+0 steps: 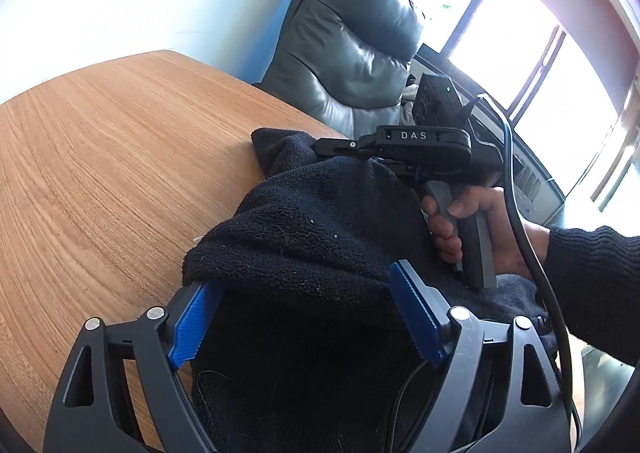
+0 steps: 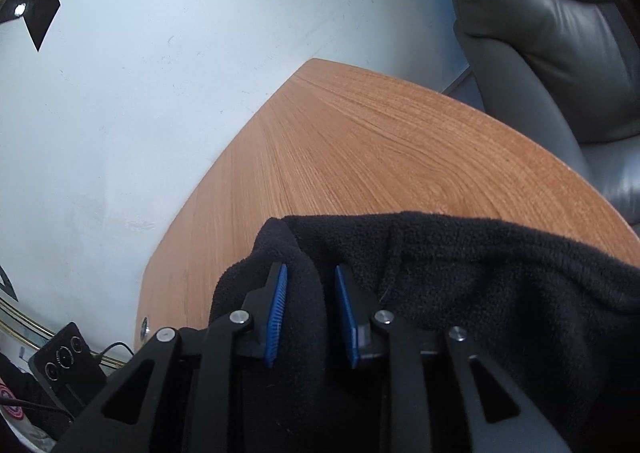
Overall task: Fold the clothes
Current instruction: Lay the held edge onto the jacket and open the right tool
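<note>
Two grippers on black fleece garment (image 1: 304, 229) at table (image 1: 120, 141) edge, 5 o'clock: right gripper (image 2: 310, 285) pinches a fold, left gripper (image 1: 308, 285) gapes wide, so I risk fleece sliding off.

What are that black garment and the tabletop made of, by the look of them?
The black garment looks like fleece: matte, nubby pile with lint specks. The table shows fine brown wood grain with a smooth, faintly shiny finish; it could be veneer or laminate rather than solid wood.
</note>
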The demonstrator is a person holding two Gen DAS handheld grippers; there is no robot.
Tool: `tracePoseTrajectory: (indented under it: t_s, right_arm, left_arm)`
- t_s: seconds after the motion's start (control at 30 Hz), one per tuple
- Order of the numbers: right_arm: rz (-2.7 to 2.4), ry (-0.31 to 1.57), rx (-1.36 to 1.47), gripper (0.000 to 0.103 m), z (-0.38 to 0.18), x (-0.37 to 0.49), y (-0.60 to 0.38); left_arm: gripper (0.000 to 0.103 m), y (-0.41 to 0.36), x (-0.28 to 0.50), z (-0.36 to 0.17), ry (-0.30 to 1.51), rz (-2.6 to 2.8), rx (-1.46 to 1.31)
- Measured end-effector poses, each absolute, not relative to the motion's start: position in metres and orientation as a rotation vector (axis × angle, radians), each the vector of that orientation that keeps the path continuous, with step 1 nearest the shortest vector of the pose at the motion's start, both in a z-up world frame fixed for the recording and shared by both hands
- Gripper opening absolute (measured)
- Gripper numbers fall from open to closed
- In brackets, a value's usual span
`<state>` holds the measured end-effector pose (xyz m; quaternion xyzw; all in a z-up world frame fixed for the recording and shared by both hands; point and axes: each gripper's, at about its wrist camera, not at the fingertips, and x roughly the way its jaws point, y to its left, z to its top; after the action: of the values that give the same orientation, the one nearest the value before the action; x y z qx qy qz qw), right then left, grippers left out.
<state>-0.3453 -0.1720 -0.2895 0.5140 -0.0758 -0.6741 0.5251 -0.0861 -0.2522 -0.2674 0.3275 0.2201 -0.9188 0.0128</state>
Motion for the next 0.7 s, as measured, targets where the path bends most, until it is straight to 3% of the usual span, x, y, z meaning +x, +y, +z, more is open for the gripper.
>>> tracePoseTrajectory:
  t_s: [0.07,0.13,0.27,0.43,0.57,0.7]
  right_arm:
    - [-1.628,-0.134,1.19,0.048,-0.276,-0.334,-0.175]
    - [-1.619,-0.094,1.122,0.05,-0.267,-0.321,-0.178]
    - [-1.684,0.092,0.929,0.07,-0.224,-0.287,-0.176]
    - [-1.731,0.262,0.979,0.07,-0.247,-0.252,-0.131]
    - [-1.872,0.328,0.929,0.07,-0.241,-0.208,-0.079]
    - [-1.959,0.581,1.019,0.069,-0.284,-0.186,-0.068]
  left_arm:
    - [0.097,-0.244,-0.089,-0.266,0.625,-2.89,1.035]
    - [0.099,-0.234,-0.084,-0.261,0.582,-2.939,1.062]
    - [0.099,-0.214,-0.068,-0.249,0.553,-3.059,1.148]
    - [0.103,-0.228,-0.064,-0.197,0.55,-3.178,0.976]
    - [0.103,-0.258,-0.111,-0.164,0.517,-3.277,0.913]
    - [0.103,-0.267,-0.177,-0.171,0.592,-3.365,1.065]
